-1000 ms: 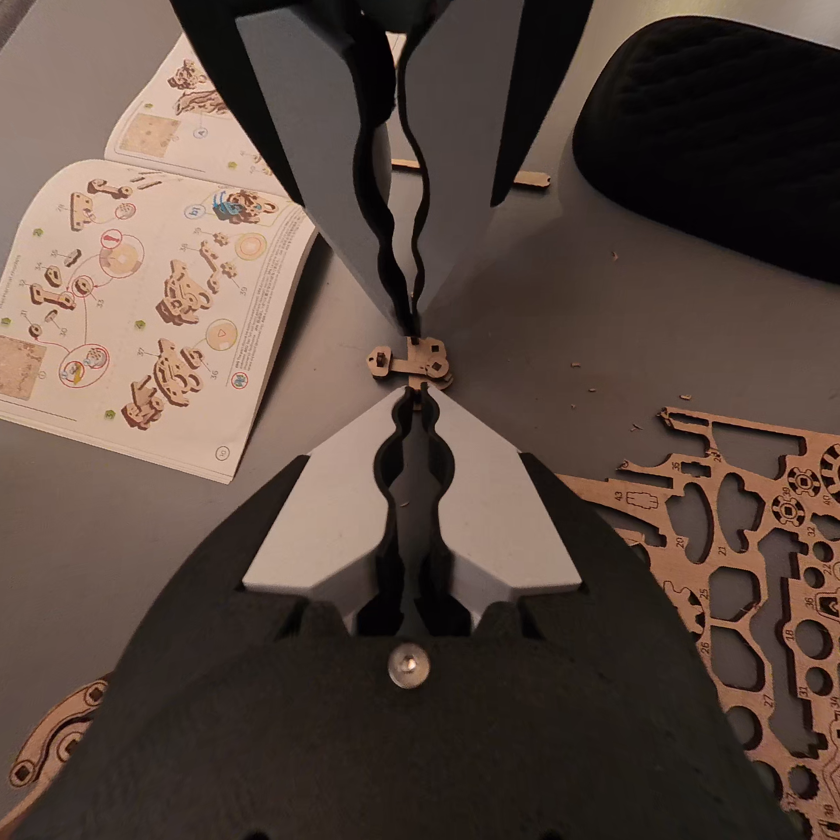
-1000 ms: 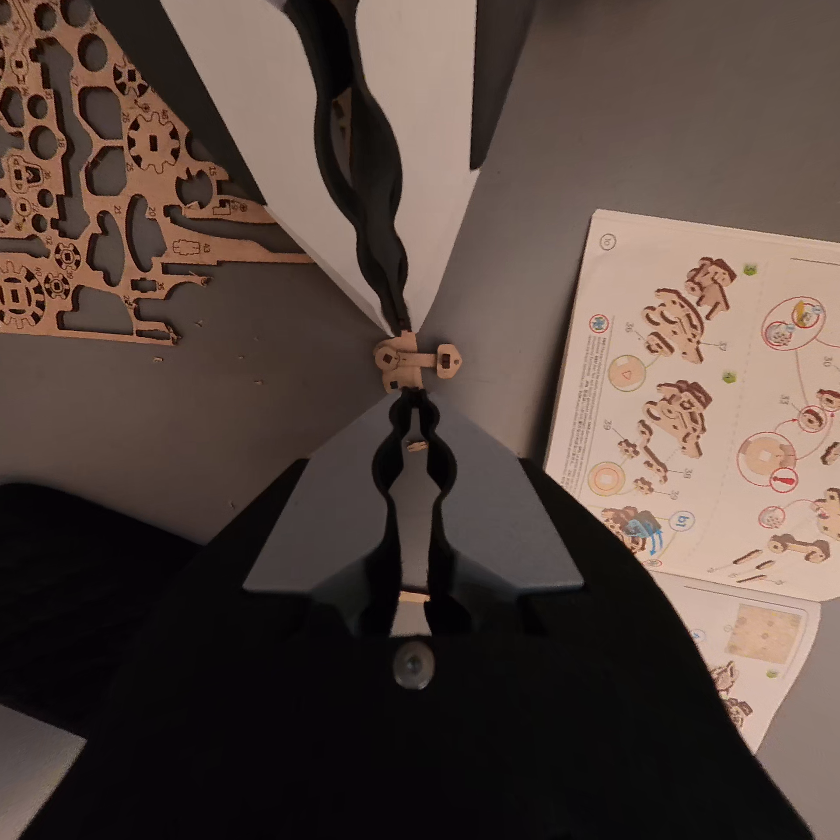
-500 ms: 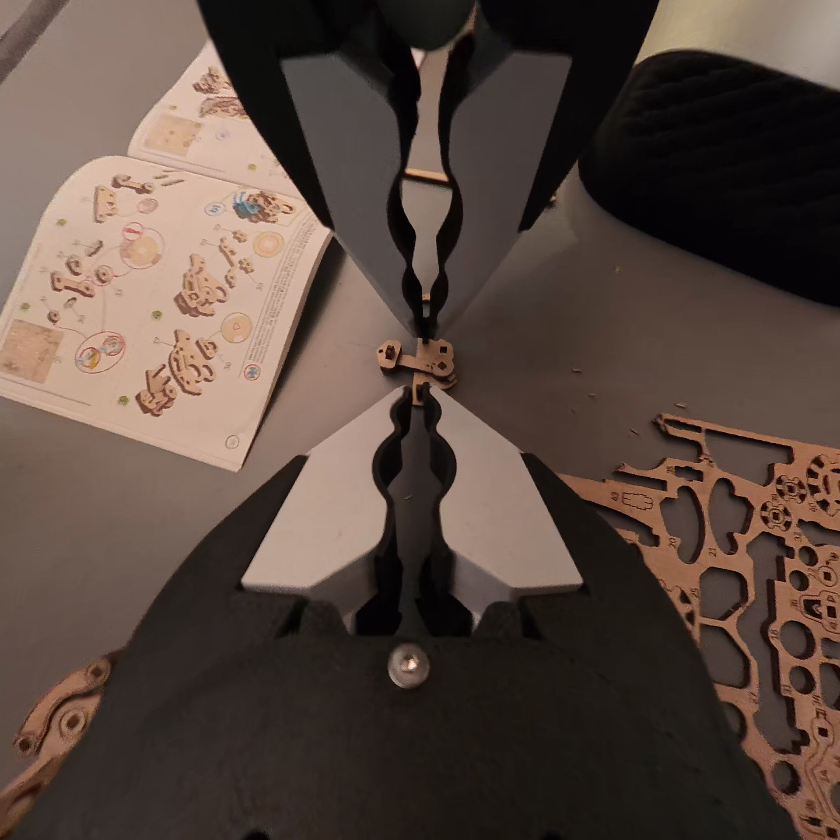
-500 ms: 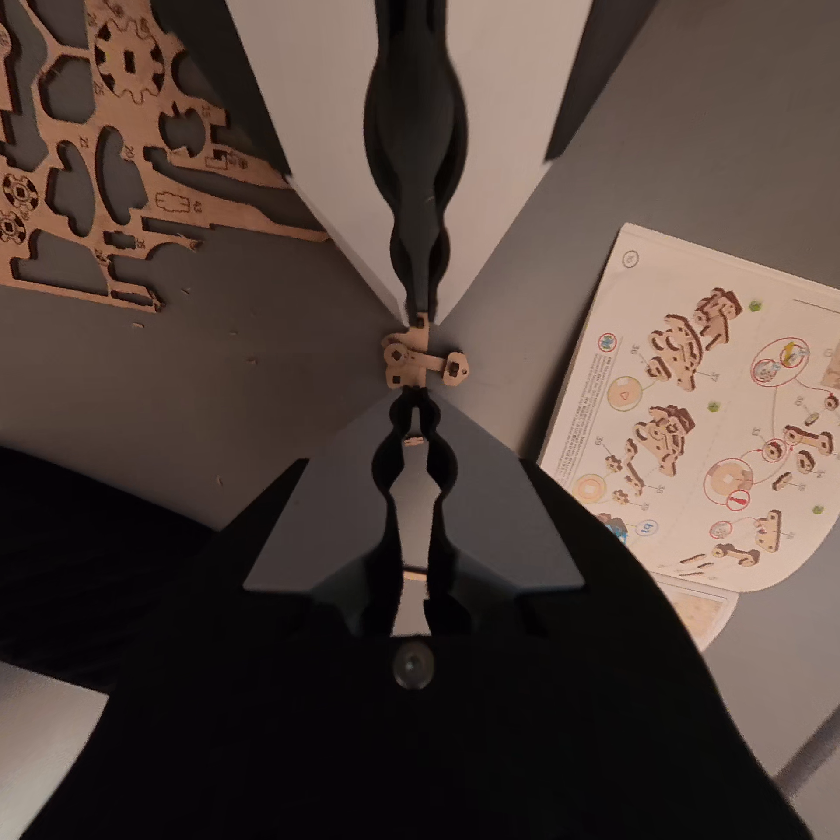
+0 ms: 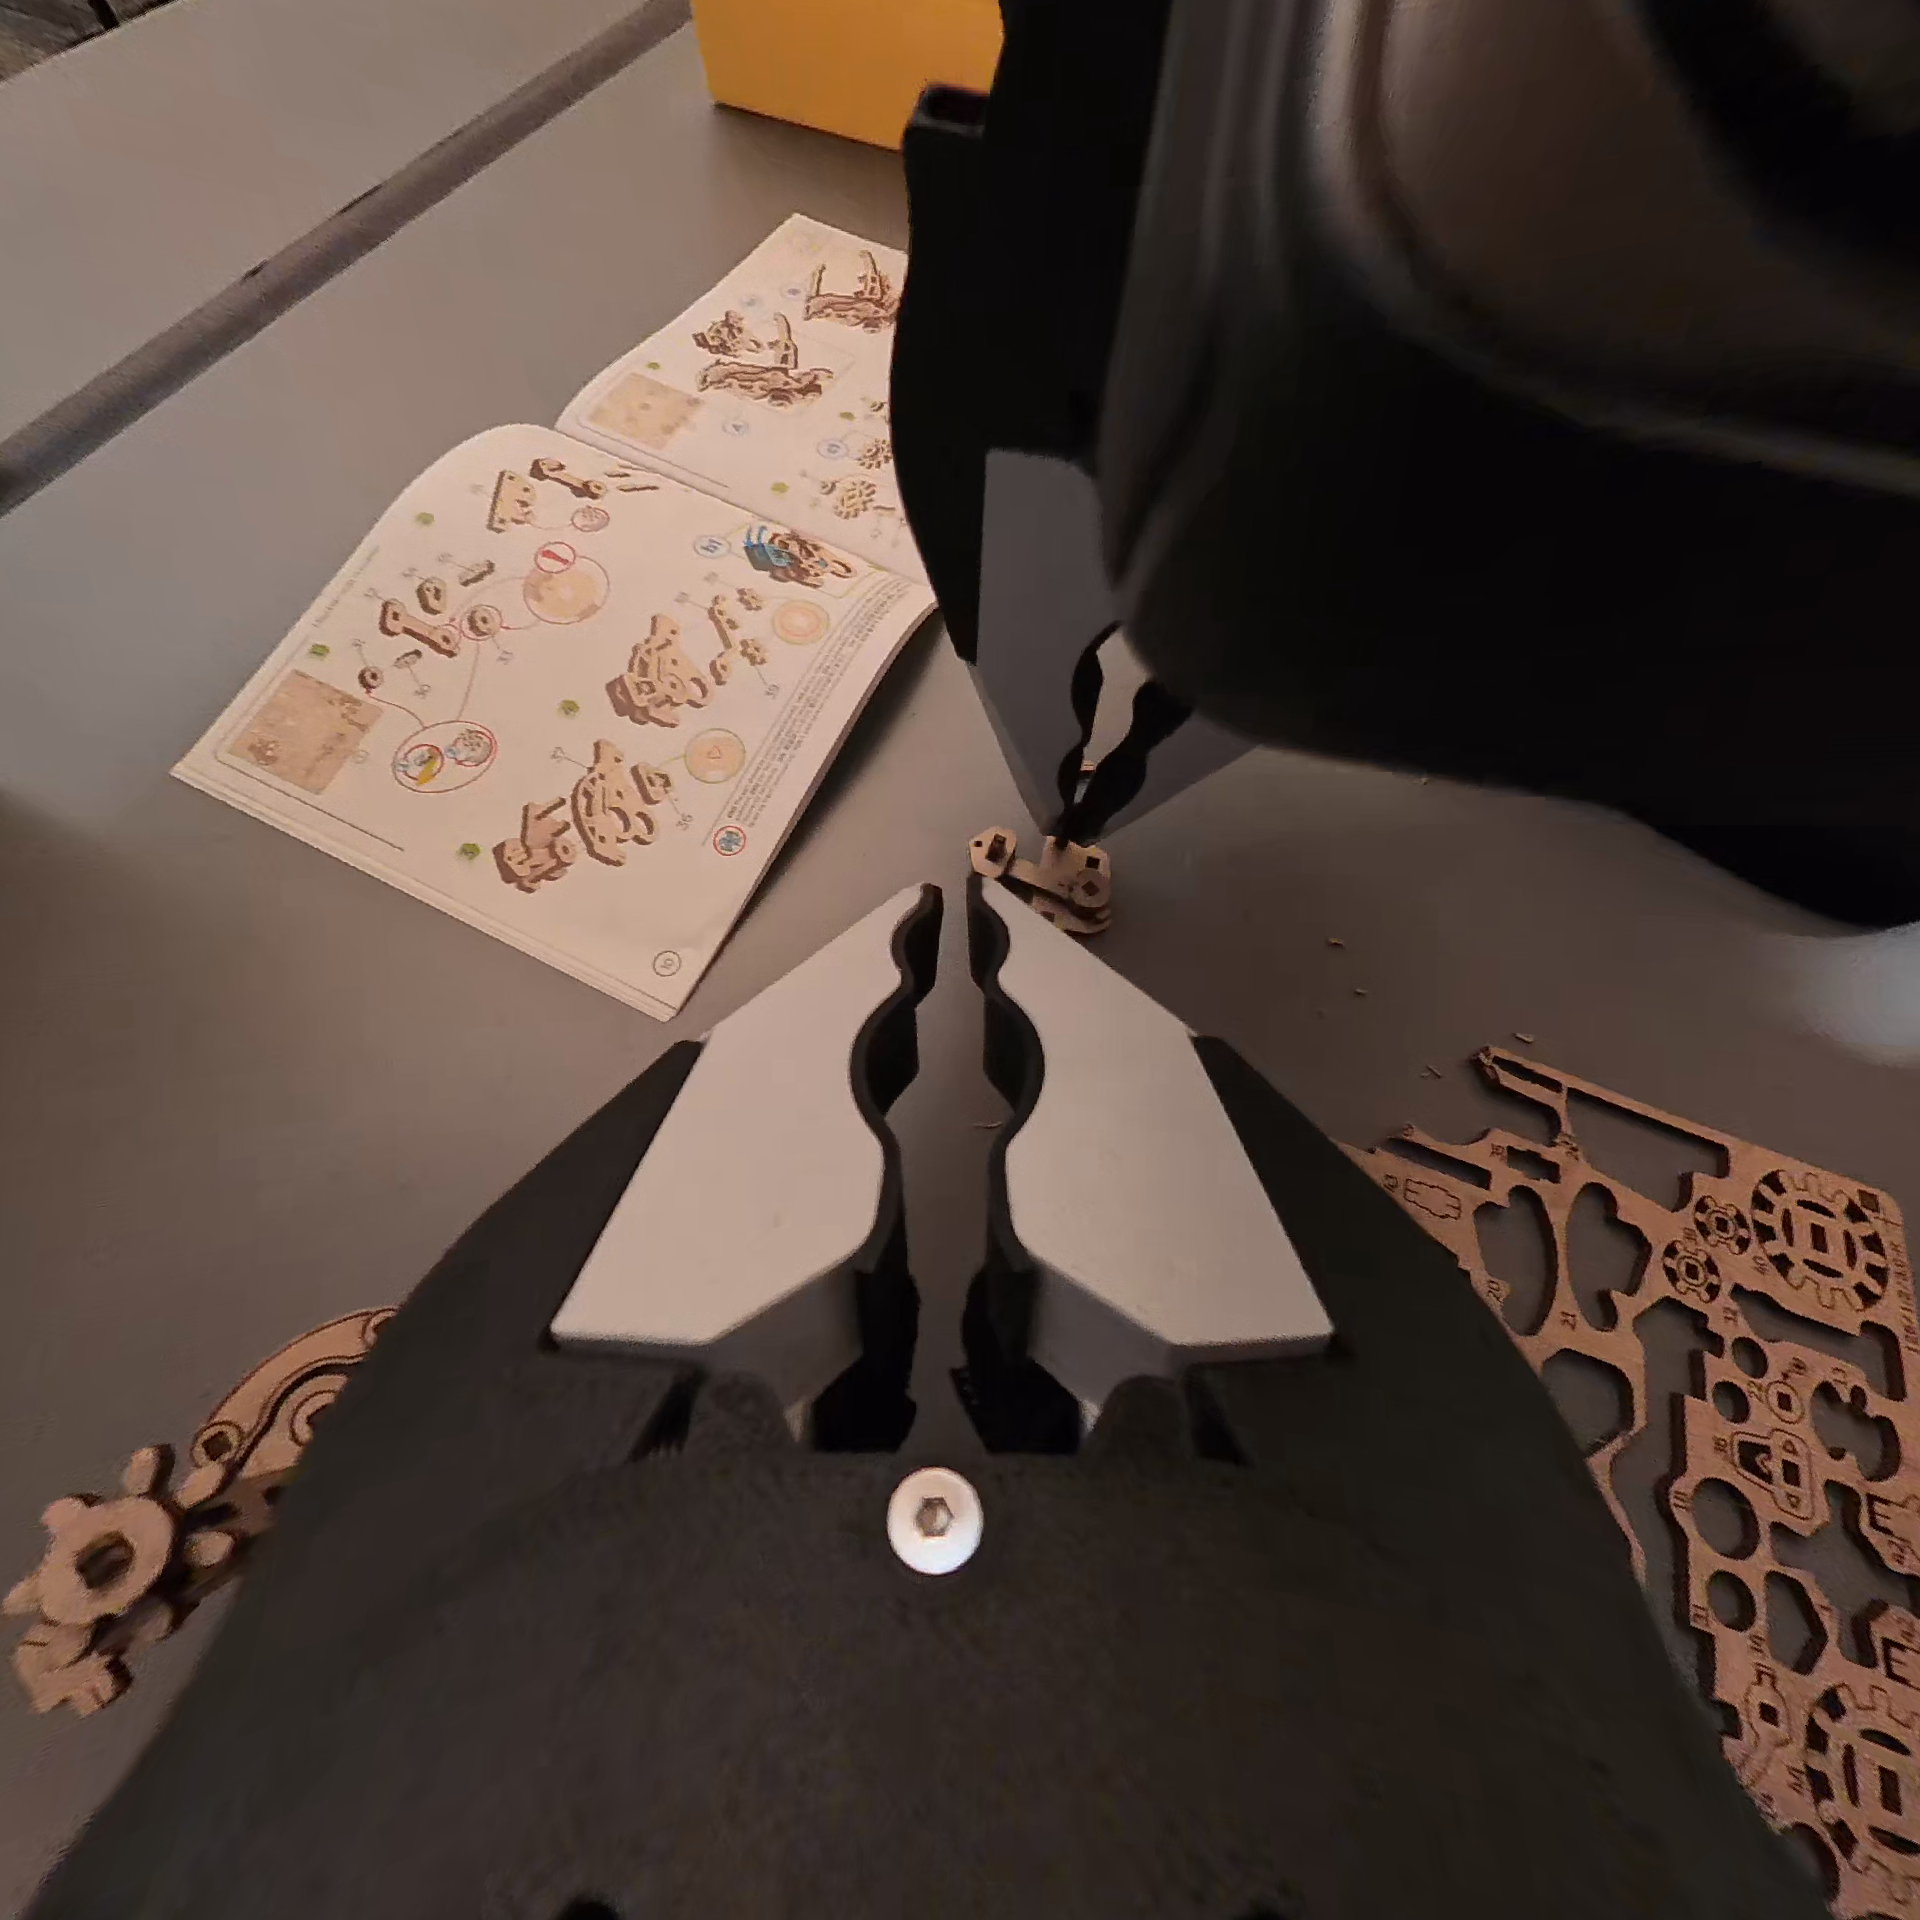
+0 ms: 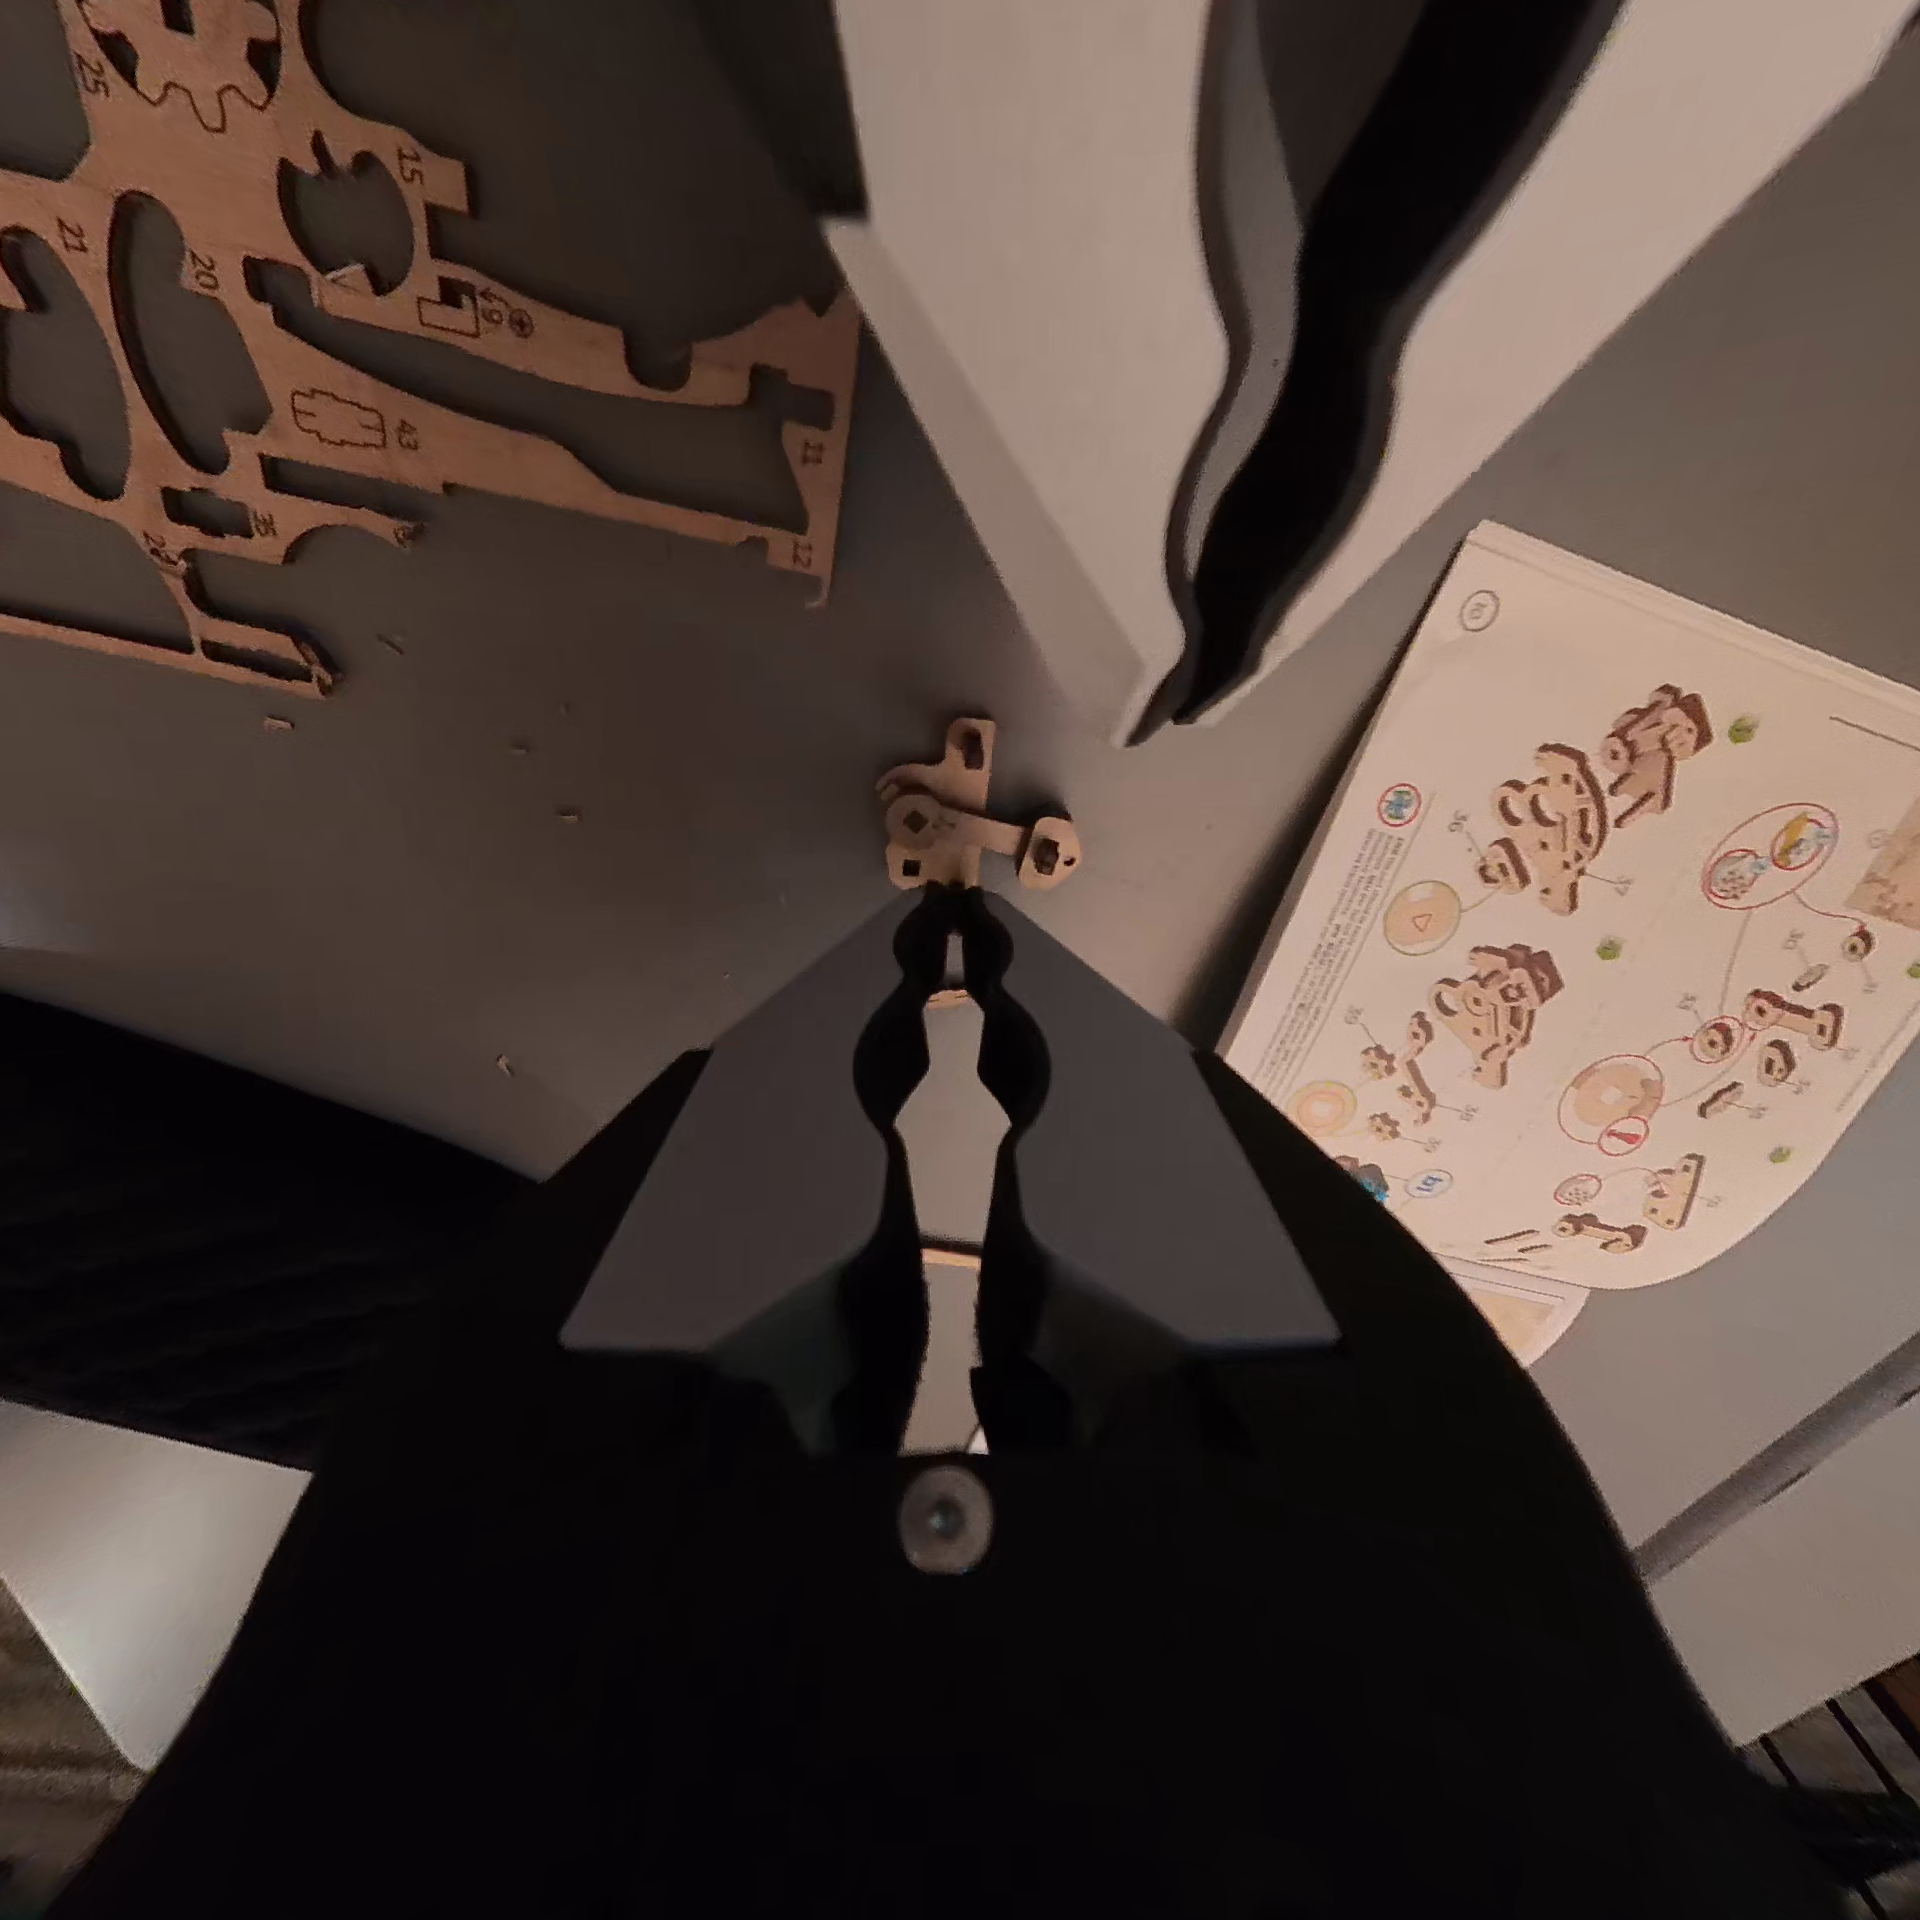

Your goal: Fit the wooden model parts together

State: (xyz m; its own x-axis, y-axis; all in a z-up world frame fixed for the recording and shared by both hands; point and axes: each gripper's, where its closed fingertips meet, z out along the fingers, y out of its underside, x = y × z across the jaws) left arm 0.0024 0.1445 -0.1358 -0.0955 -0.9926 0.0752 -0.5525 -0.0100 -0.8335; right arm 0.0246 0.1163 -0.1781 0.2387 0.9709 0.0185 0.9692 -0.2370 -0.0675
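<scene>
Pinching the small, pale, hole-pierced wooden model part (image 6: 961, 826), right claw (image 6: 954, 914) grips; left claw (image 5: 954, 902) slightly spread.

A: Any markings?
B: Engraved part numbers on the wooden sheet (image 6: 582, 431), one beside each cut-out, sharp in the right wrist view.
A: Printed matter?
B: Open booklet (image 5: 582, 727) on the surface: circled page number at one corner, small numbers by the drawings, fine print along one edge, probably too small to read.

Small tan wooden assembly (image 6: 961, 826), flat linked pieces with square holes, pinched at one edge, above grey table.
</scene>
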